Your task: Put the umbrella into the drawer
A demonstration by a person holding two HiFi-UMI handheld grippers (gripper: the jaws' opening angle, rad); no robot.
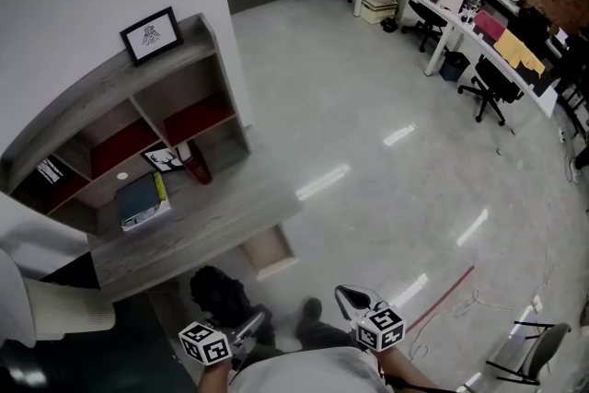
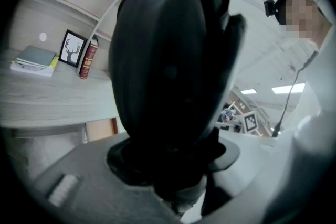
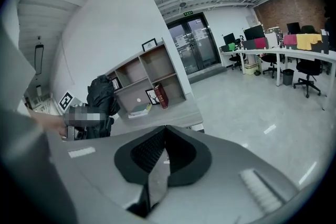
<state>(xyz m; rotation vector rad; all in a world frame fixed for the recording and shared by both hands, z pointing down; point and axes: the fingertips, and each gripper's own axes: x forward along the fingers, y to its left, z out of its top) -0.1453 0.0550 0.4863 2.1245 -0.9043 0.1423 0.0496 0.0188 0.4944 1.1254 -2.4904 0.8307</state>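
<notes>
My left gripper (image 1: 243, 330) has its jaws spread wide and clamped on the folded black umbrella (image 2: 163, 71), which rises between them. Ahead of those jaws, the drawer (image 1: 269, 251) stands open under the desk (image 1: 207, 224). My right gripper (image 3: 165, 131) has its jaws pressed together on nothing.

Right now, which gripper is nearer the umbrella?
Left. The left gripper is shut on the umbrella; the right gripper, shut and empty, is apart from it, off to its right.
</notes>
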